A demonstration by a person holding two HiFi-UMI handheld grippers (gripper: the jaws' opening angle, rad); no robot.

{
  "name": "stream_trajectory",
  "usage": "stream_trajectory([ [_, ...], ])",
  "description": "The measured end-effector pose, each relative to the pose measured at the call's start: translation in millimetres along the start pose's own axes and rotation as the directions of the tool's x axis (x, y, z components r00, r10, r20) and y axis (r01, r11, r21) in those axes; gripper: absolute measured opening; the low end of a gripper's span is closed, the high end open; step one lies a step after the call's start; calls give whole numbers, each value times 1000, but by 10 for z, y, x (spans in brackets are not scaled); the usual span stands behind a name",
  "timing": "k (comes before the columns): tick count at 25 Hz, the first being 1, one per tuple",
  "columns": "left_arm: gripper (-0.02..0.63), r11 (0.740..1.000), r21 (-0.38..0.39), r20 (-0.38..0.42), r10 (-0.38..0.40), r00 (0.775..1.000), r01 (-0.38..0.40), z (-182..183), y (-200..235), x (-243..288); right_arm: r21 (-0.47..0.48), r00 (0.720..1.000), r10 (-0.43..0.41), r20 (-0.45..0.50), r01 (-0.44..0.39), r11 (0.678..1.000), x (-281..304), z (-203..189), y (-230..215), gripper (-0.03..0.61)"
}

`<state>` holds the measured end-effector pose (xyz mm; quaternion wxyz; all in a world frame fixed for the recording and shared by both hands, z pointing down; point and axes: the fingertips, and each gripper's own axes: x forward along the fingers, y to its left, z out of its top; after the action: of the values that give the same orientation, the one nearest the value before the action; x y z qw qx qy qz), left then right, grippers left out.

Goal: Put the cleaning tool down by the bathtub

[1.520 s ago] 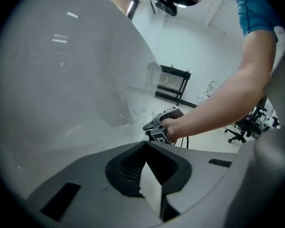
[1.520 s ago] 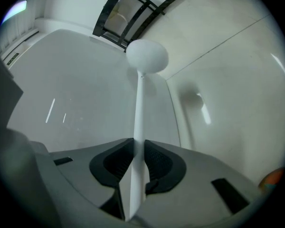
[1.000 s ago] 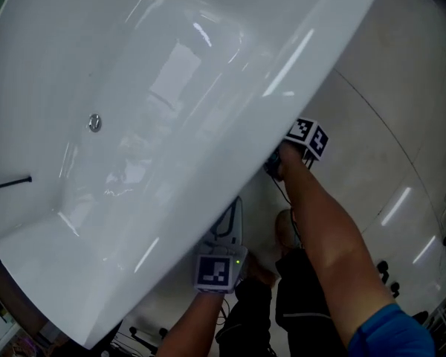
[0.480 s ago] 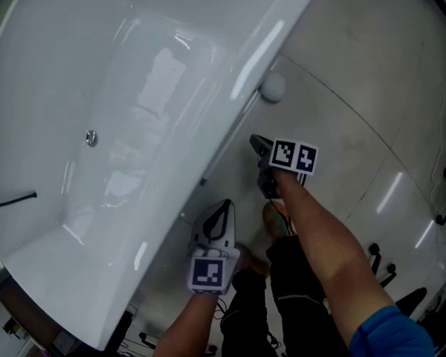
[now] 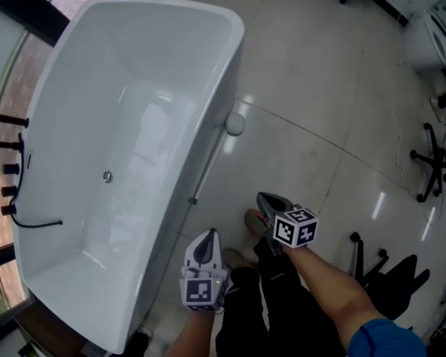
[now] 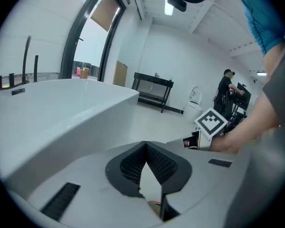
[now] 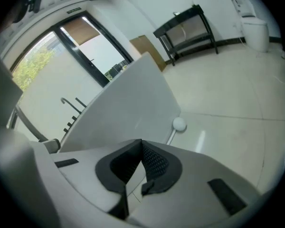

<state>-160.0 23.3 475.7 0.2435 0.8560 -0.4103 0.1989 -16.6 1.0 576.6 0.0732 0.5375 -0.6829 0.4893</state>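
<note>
The cleaning tool, a thin pale handle [image 5: 208, 162] with a round white head [image 5: 235, 123], lies on the tiled floor along the right side of the white bathtub [image 5: 208, 65]. In the right gripper view its head [image 7: 179, 124] shows beside the tub wall [image 7: 133, 103]. My right gripper [image 5: 267, 201] hangs shut and empty, well back from the tool. My left gripper [image 5: 206, 245] is also shut with nothing between its jaws, lower and nearer my legs. Both sets of jaws meet at their tips in the left gripper view [image 6: 146, 144] and the right gripper view [image 7: 141, 141].
Black tap fittings [image 5: 7, 125] and a black hose [image 5: 37, 223] sit at the tub's left rim, with a drain [image 5: 107, 176] in its floor. Chair bases [image 5: 431, 162] stand at the right. A black table [image 6: 154, 82] and a distant person [image 6: 225, 87] are across the room.
The right gripper has come away from the tub side and shut. The tool now lies alone on the floor. Both grippers have drawn back and the view has risen.
</note>
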Motion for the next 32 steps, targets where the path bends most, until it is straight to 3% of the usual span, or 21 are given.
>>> stream_trajectory([
  [5,-5,984,84,-26,-156,987,158,400,-997,-830,-148,989,-6,151,28,989,-1517,405,672,2],
  [8,-4,970,132,-19,-206,978,206,682,-1392,-1220,-199,975,-25,222,70,977,-2287,540,897,2],
  [14,-5,980,143,38,-143,989,136,1227,-2046,-1593,-246,945,-23,325,109,963,-3627,876,977,2],
  [17,-5,982,153,92,-126,988,111,1714,-2516,-1753,-306,920,27,391,102,947,-4320,1263,1118,2],
  [20,-5,973,194,161,-158,974,125,2176,-3192,-1813,-419,882,119,456,94,903,-5089,1670,1245,0],
  [23,-4,957,247,198,-203,959,151,2489,-3924,-1806,-473,845,169,507,110,874,-5795,1914,1195,2],
  [26,-4,946,280,237,-232,943,162,2673,-4545,-1765,-469,818,178,547,123,875,-6327,2043,1004,2],
  [32,-5,924,328,292,-298,909,198,2865,-5442,-1794,-432,813,142,565,145,890,-6835,2086,619,0],
])
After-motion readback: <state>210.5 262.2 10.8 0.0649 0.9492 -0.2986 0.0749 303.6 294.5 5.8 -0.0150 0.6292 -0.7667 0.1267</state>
